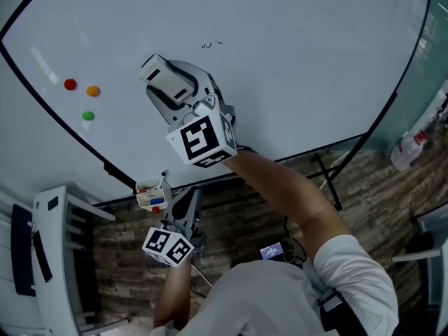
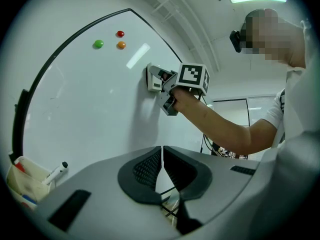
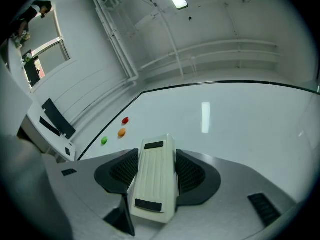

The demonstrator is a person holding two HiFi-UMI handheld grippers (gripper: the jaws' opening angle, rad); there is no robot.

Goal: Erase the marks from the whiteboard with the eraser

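Note:
The whiteboard (image 1: 294,68) carries a few small black marks (image 1: 210,44) near its top middle. My right gripper (image 1: 183,93) is shut on the white eraser (image 1: 166,78), below and left of those marks. In the left gripper view the eraser (image 2: 153,77) lies against the board, with the right gripper (image 2: 169,86) behind it. In the right gripper view the eraser (image 3: 155,176) fills the gap between the jaws of the right gripper (image 3: 156,166). My left gripper (image 1: 185,214) hangs low under the board's bottom edge; its jaws (image 2: 162,160) are shut with nothing between them.
Red (image 1: 70,84), orange (image 1: 93,90) and green (image 1: 87,115) magnets stick to the board's left part. A small tray (image 1: 143,199) with markers hangs at the board's lower edge. The board's stand legs (image 1: 325,177) rest on a wood-pattern floor; a white chair (image 1: 59,250) stands at left.

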